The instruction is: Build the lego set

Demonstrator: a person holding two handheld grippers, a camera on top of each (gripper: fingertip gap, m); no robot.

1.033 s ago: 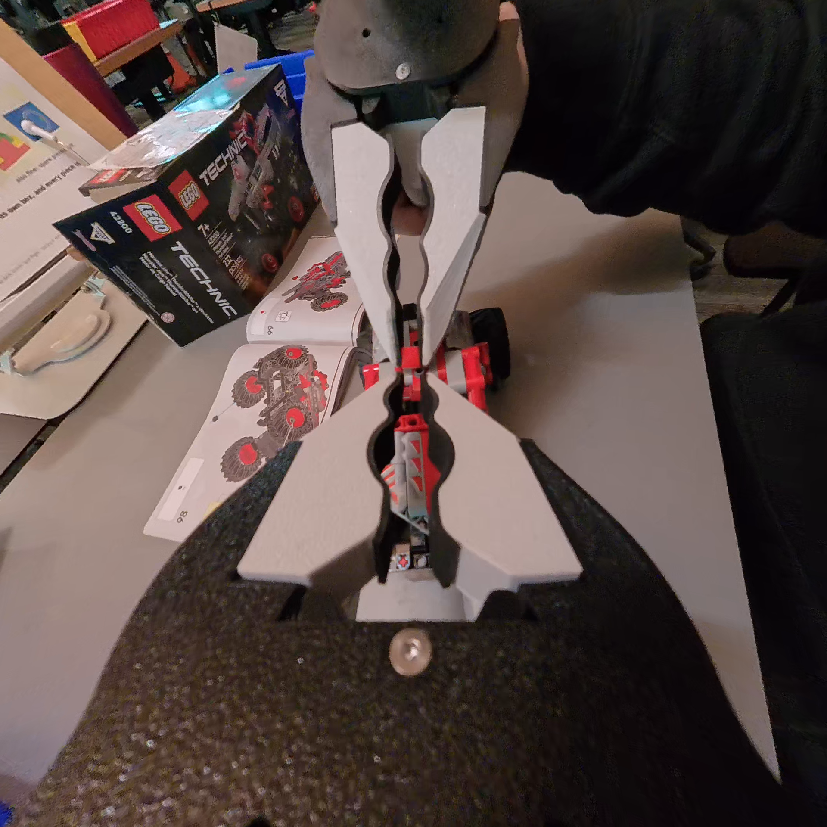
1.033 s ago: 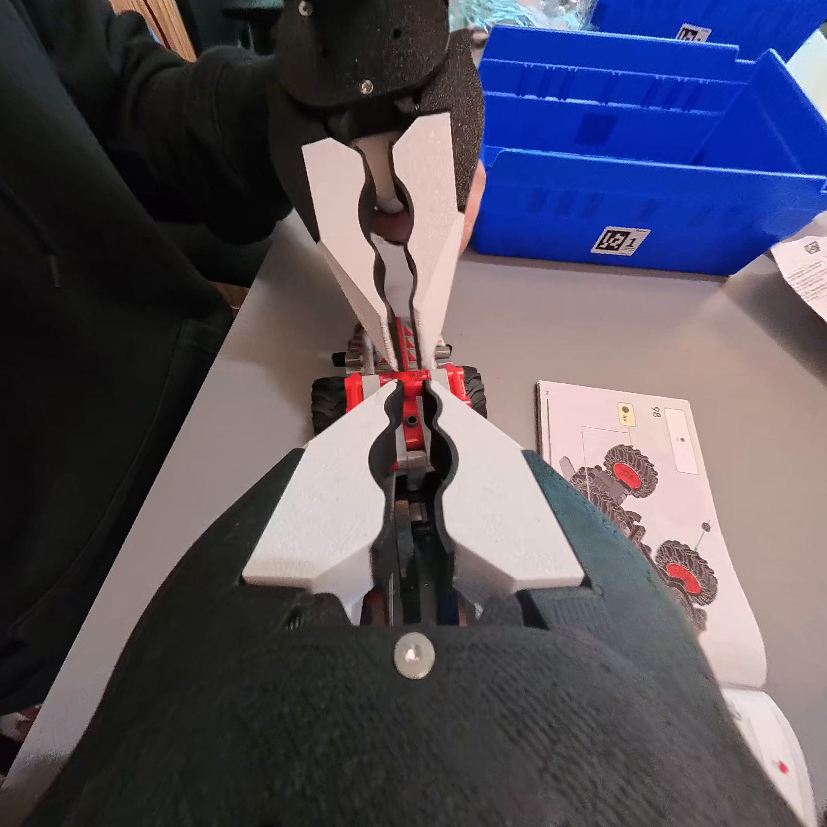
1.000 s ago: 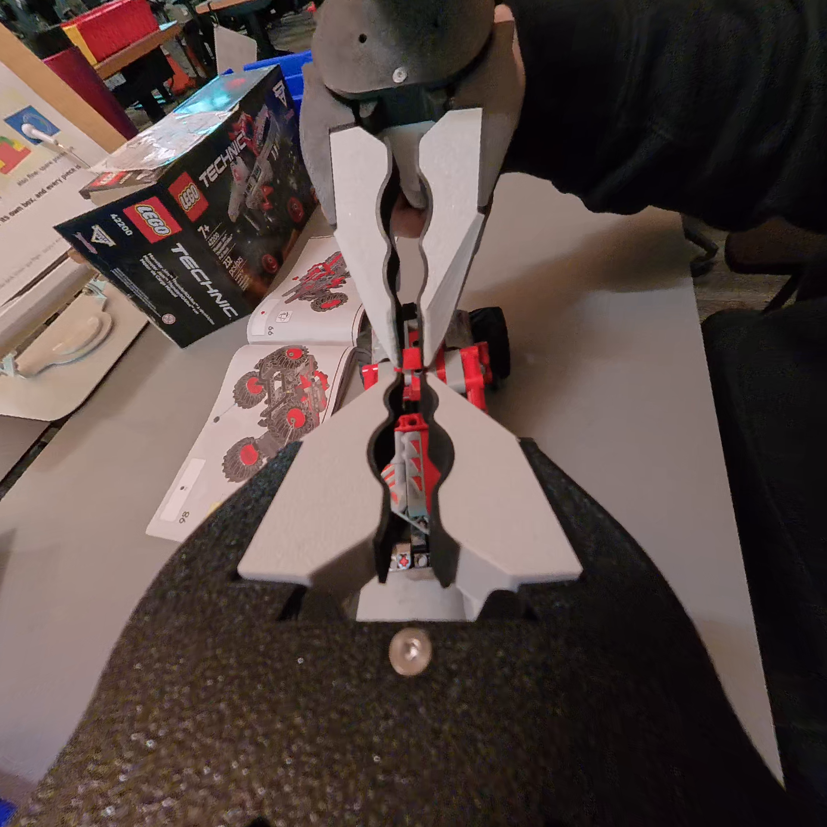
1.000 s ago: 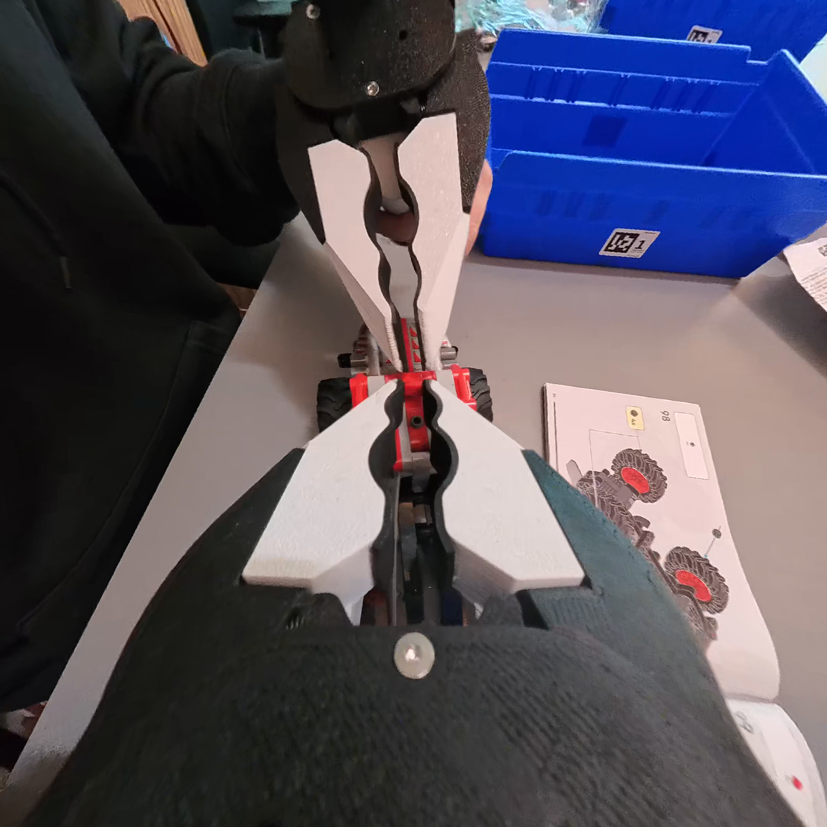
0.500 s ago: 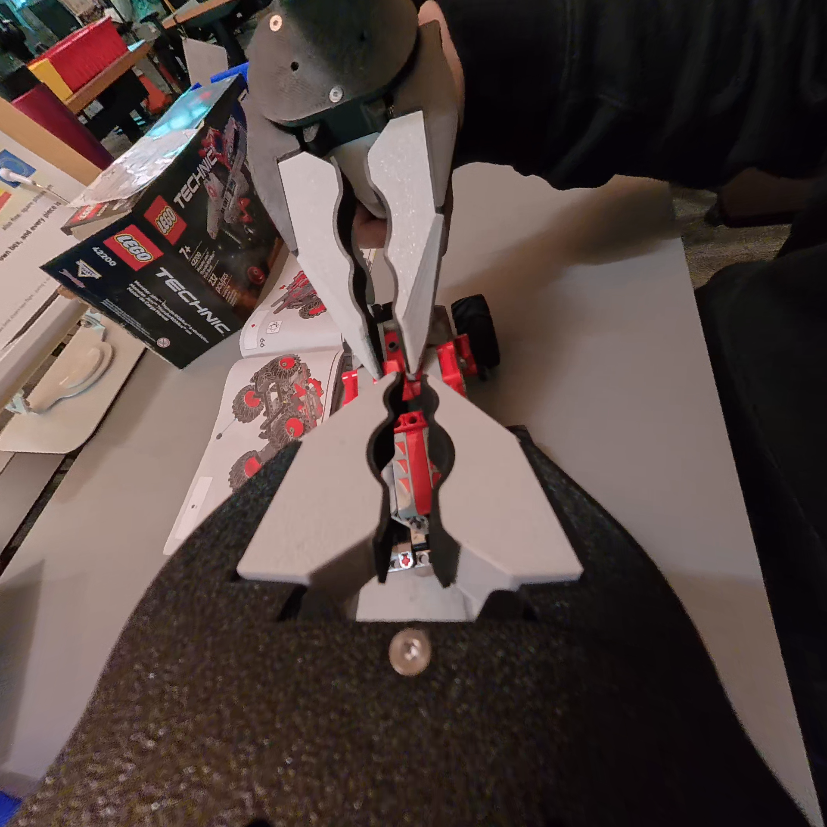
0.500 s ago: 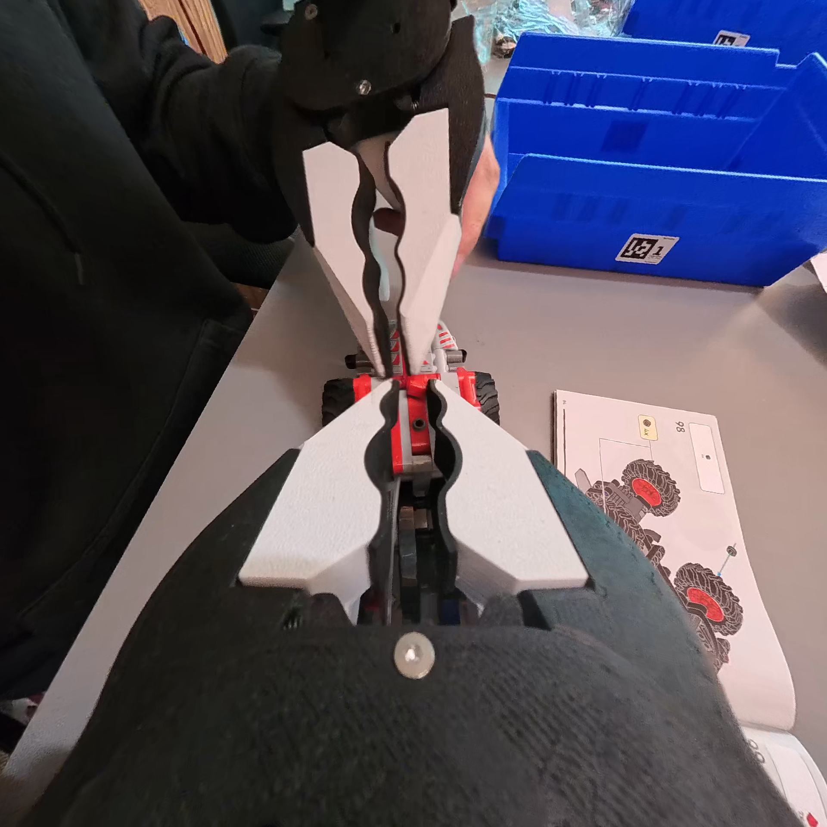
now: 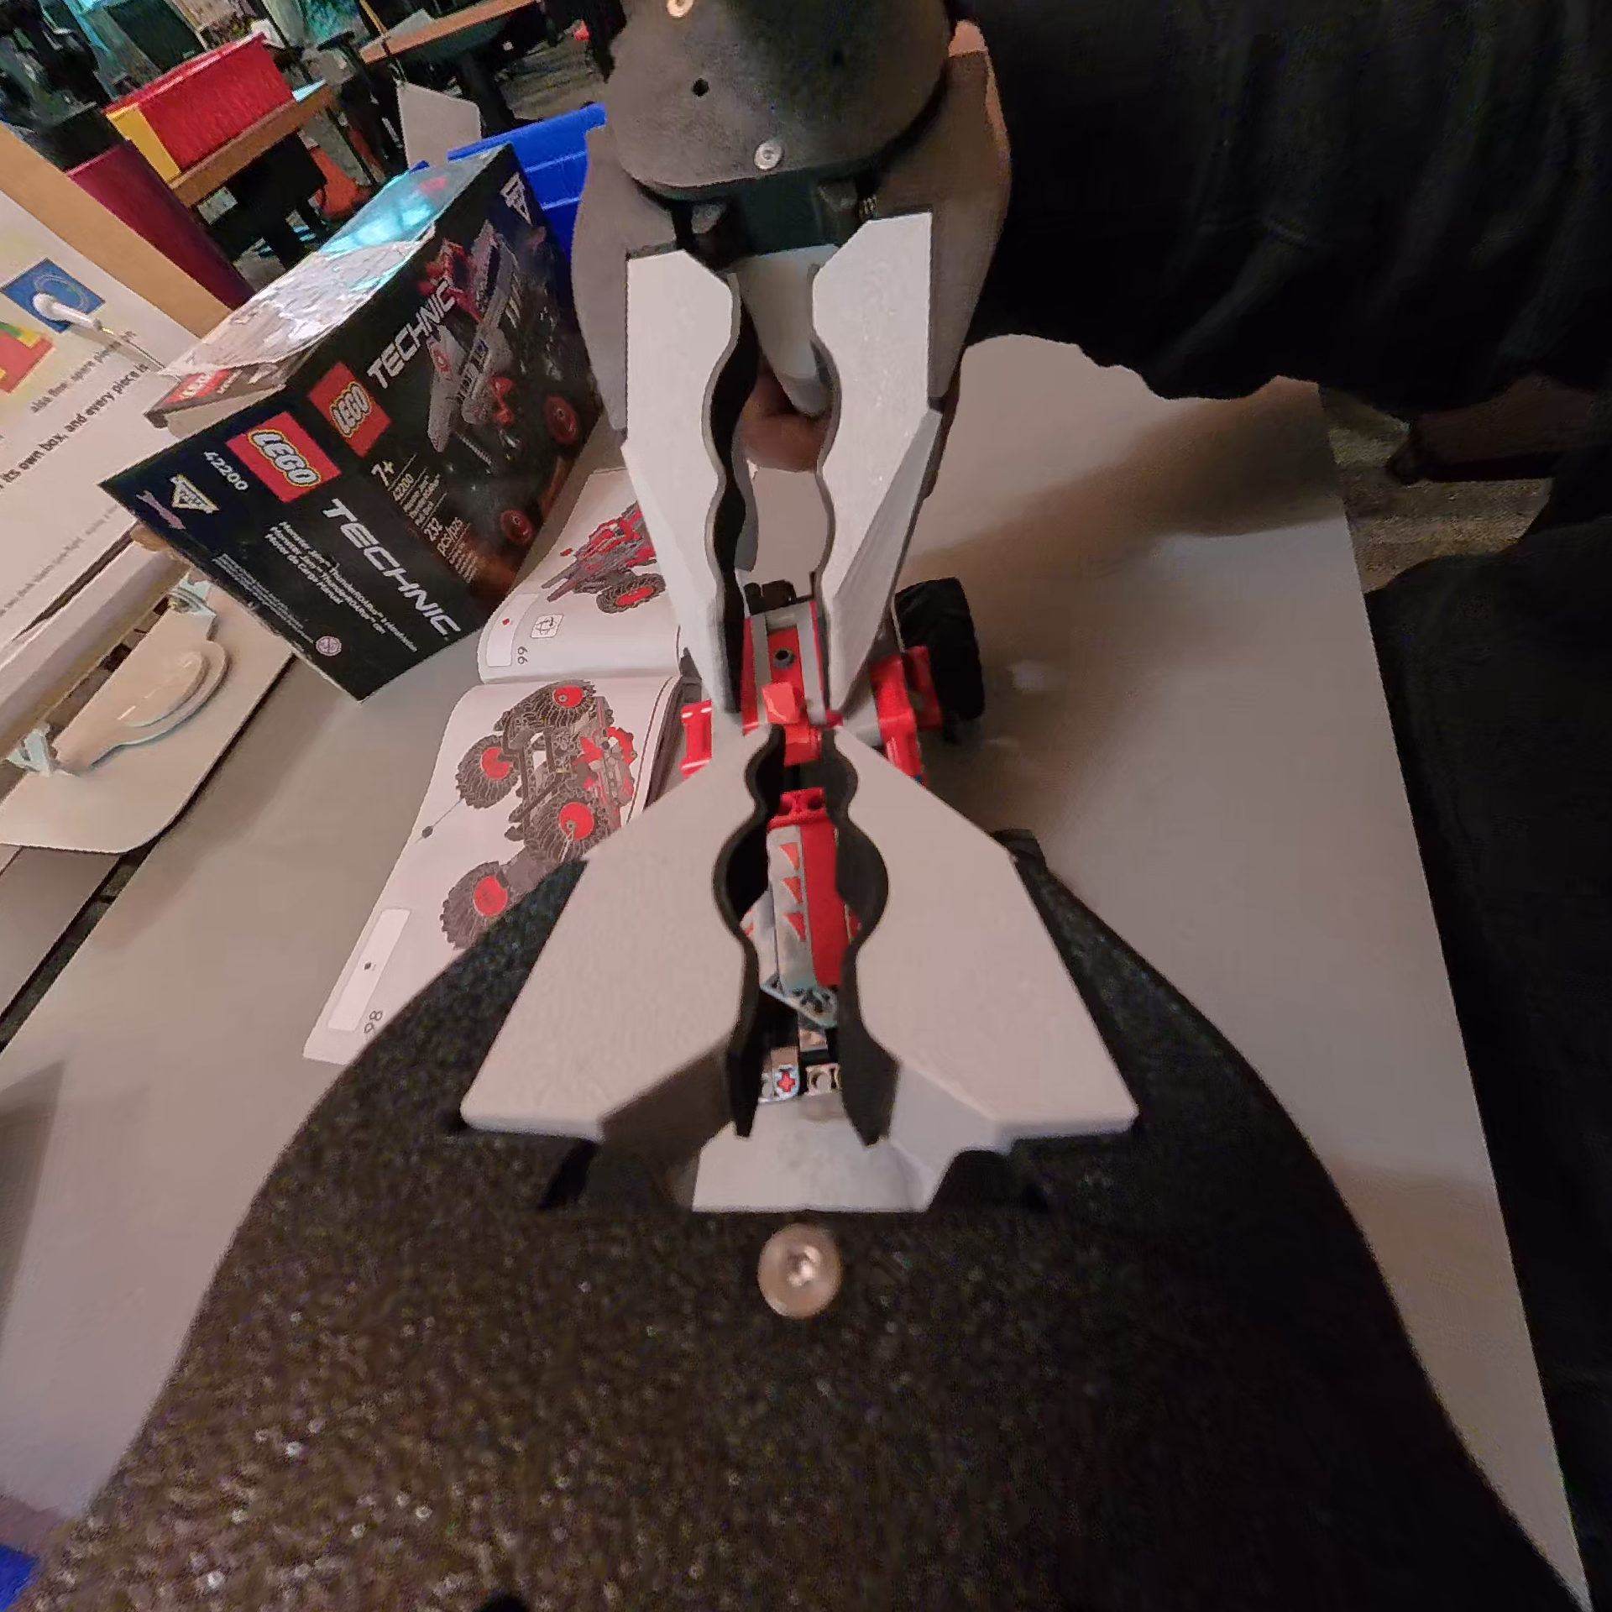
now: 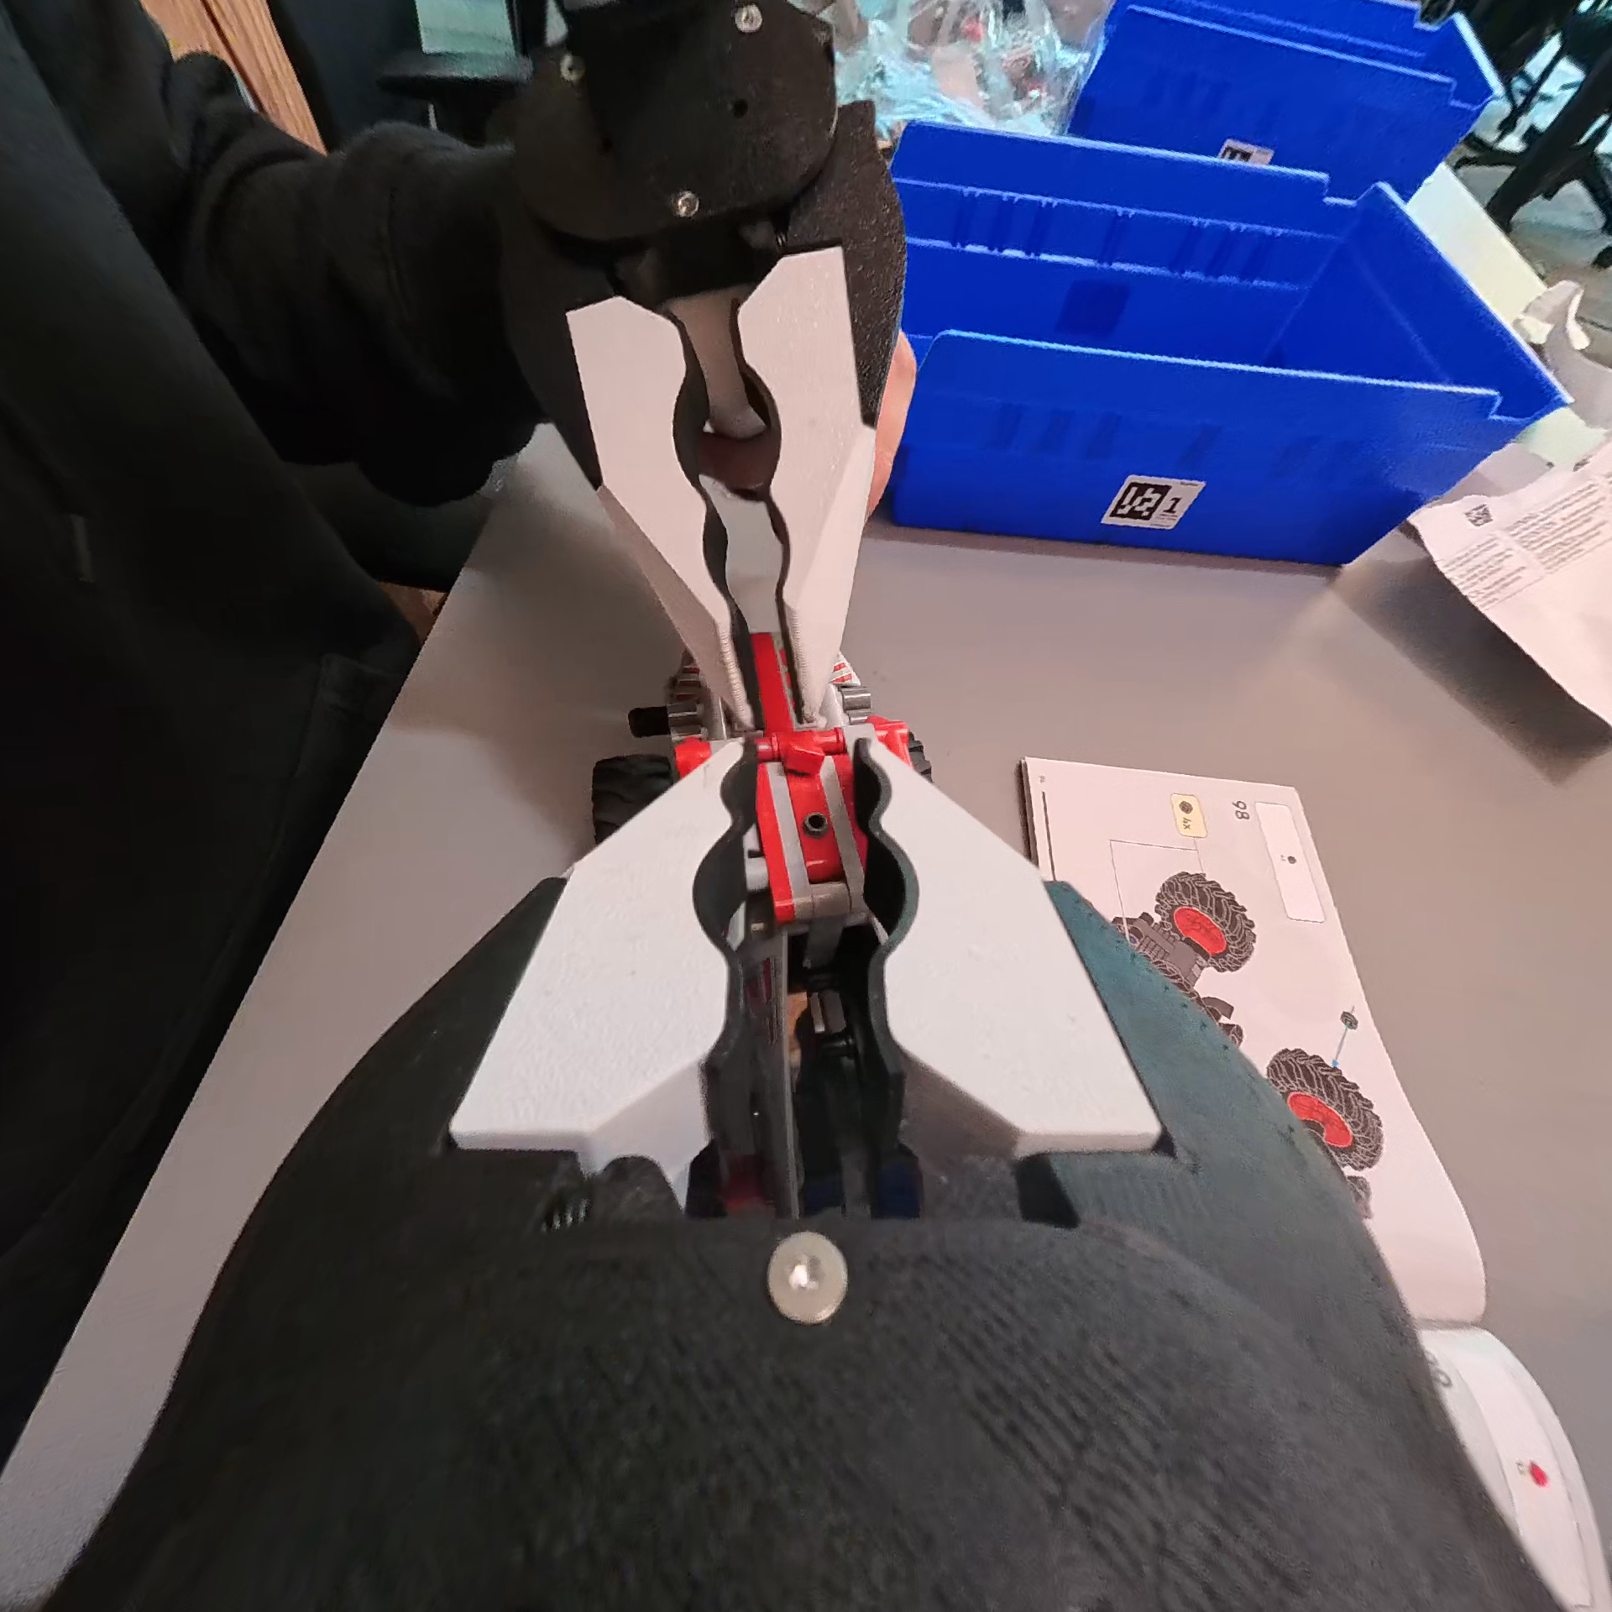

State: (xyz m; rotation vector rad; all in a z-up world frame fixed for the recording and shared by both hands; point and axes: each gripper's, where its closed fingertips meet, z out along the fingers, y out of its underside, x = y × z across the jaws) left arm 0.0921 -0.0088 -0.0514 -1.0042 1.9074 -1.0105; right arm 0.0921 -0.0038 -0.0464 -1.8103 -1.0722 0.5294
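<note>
A red and grey lego truck (image 7: 807, 881) with black wheels stands on the grey table (image 7: 1134, 785), held from both ends. My left gripper (image 7: 801, 741) is shut on its red spiked end. My right gripper (image 8: 801, 754) is shut on the red and grey beam (image 8: 802, 829) at the other end. The two grippers meet tip to tip over the truck's middle. The right gripper also shows in the left wrist view (image 7: 776, 698), coming down from above. The left gripper also shows in the right wrist view (image 8: 772, 711). The fingers hide most of the truck.
The lego box (image 7: 349, 488) and the open instruction booklet (image 7: 523, 785) lie left of the truck; the booklet also shows in the right wrist view (image 8: 1221, 916). Blue bins (image 8: 1221, 392) stand behind. A paper sheet (image 8: 1535, 558) lies far right. A person's dark sleeve (image 8: 305, 305) is close.
Both grippers tilted over and came back to level with the truck still between them. The right gripper's jaws now stand a little wider around the beam.
</note>
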